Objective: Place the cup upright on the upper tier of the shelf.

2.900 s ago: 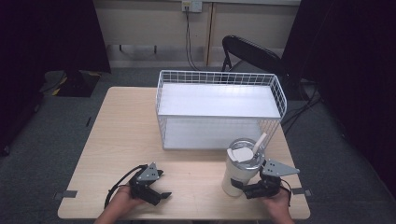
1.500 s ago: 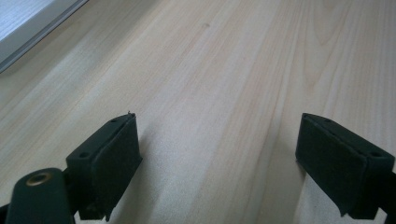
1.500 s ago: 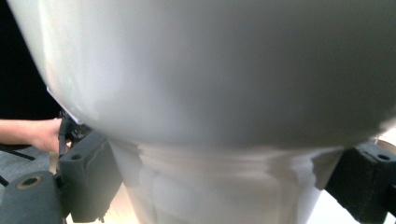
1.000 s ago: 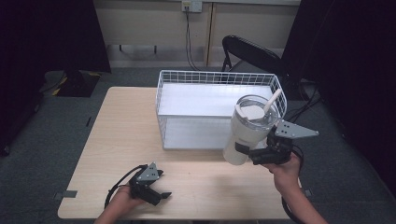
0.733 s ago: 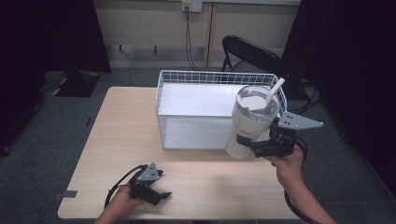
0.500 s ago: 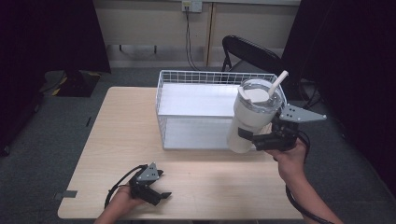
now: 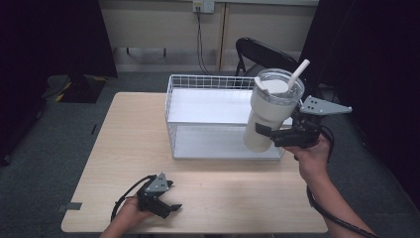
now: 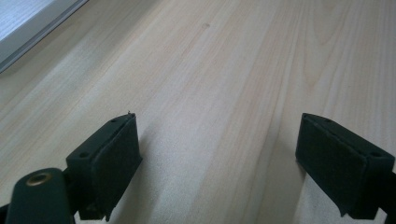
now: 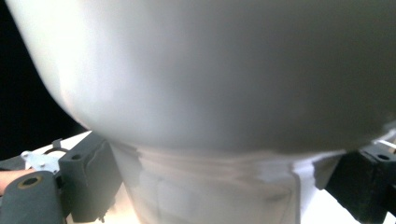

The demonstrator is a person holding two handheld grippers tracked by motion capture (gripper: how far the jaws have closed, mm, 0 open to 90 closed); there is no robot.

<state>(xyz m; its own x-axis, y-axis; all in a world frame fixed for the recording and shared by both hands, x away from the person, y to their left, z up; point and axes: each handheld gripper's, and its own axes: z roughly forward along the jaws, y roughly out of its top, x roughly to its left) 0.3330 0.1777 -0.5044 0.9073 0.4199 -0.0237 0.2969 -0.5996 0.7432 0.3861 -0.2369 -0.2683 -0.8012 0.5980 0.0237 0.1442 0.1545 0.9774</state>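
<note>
left gripper (image 7: 166, 206): jaws wide apart, empty, resting on the table (image 7: 124, 148) | wire basket (image 7: 208, 116): ahead, empty | right gripper (image 7: 270, 136): clamped on the narrow base of the tumbler (image 7: 270, 111), held aloft over the basket's near right corner | step: carrying to basket | next, likely: lower tumbler inside upright, then release

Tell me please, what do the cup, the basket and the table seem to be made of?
The cup looks like coated metal or plastic: smooth, matte, cream-white; the pictures leave open which. Its lid seems clear plastic, see-through at the rim. The basket looks like white-coated metal wire: thin crossing rods. The table seems pale wood or wood laminate, with straight grain lines.
</note>
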